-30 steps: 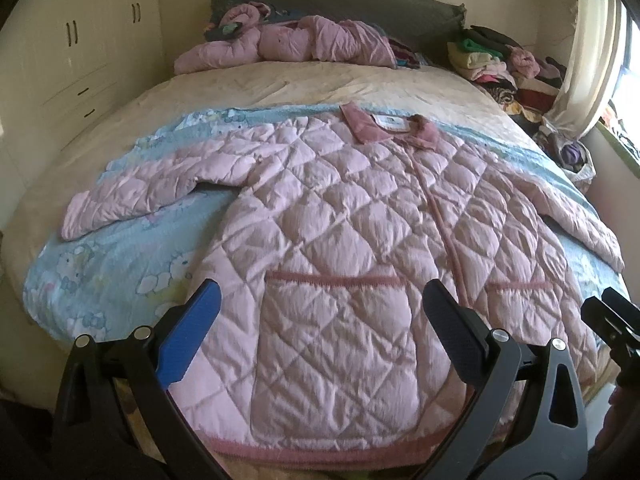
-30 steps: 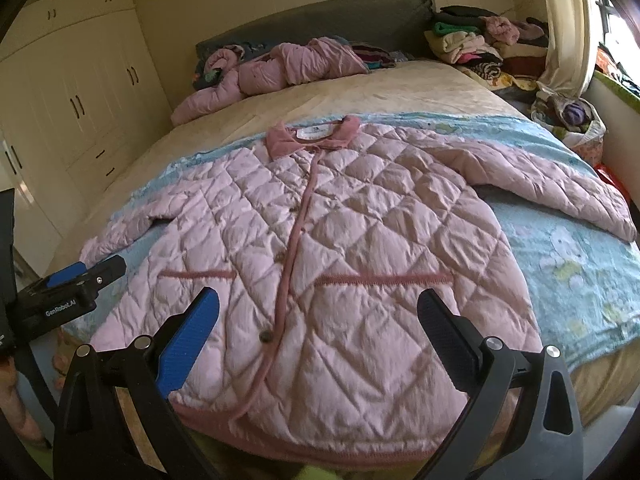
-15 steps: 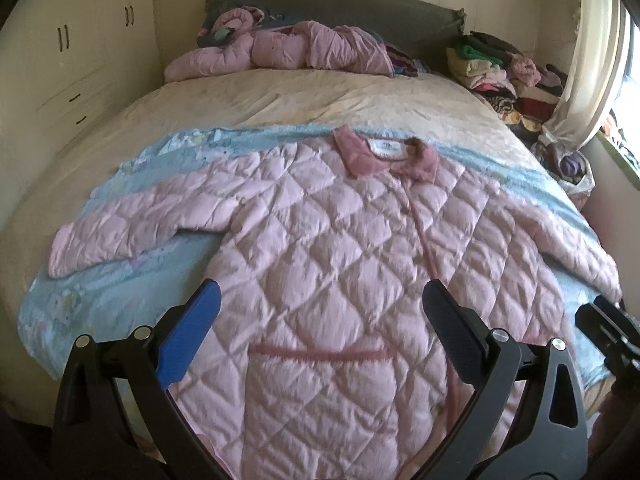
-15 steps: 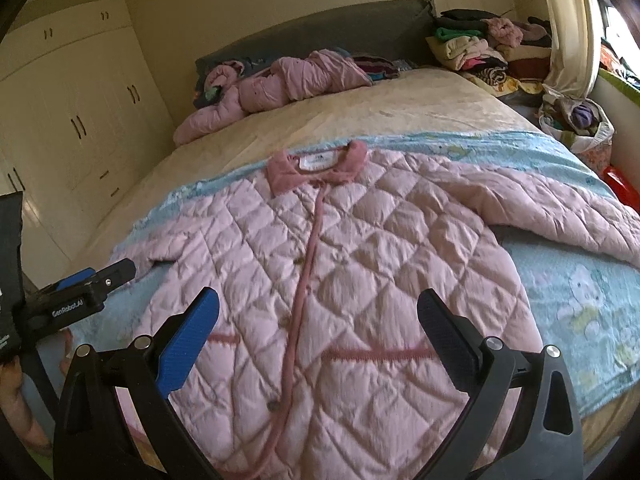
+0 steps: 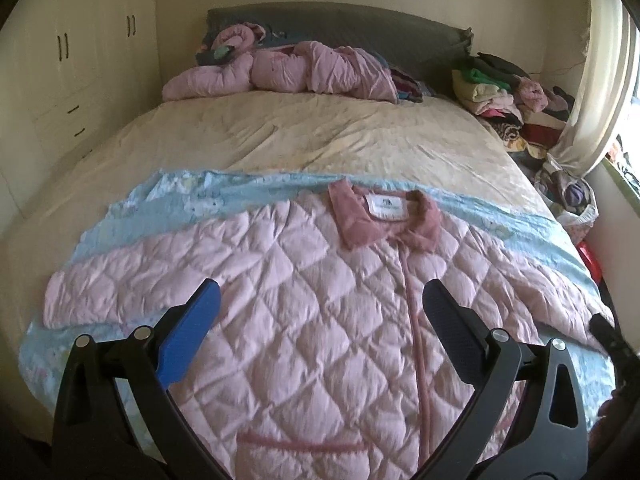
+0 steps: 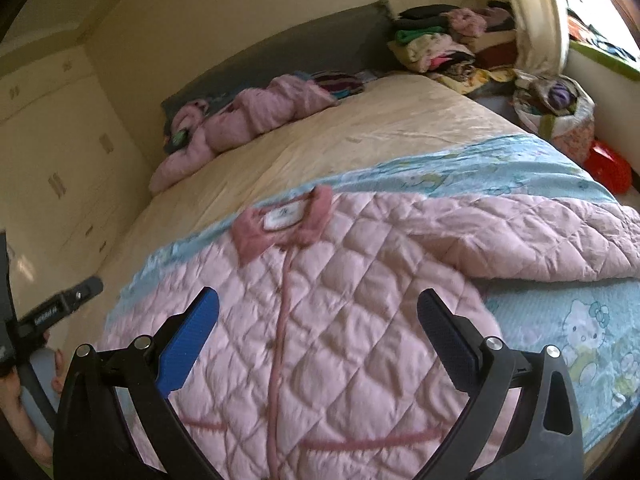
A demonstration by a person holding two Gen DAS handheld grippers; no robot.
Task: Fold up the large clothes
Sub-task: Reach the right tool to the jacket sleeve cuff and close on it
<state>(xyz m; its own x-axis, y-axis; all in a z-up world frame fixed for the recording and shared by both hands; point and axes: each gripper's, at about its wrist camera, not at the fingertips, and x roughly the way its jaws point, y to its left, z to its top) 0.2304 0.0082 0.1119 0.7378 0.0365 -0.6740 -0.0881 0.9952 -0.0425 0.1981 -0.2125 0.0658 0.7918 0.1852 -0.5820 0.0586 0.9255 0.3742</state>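
A pink quilted jacket (image 5: 320,312) lies flat, front up, on a light blue cartoon blanket (image 5: 224,196) across the near end of the bed, collar away from me, both sleeves spread out. It also shows in the right wrist view (image 6: 340,312). My left gripper (image 5: 320,300) is open and empty above the jacket's left chest. My right gripper (image 6: 318,308) is open and empty above its middle and right side. The right sleeve (image 6: 540,236) stretches off to the right.
A second pink jacket (image 5: 288,72) lies crumpled by the grey headboard (image 5: 360,28). Stacked clothes (image 5: 504,92) and a bag (image 6: 556,112) sit at the right by the curtain. White wardrobes (image 5: 60,72) line the left wall. The beige sheet (image 5: 304,136) lies beyond the blanket.
Both grippers have moved forward over the jacket from its hem toward the chest and collar. Both stay open. The right view has tilted.
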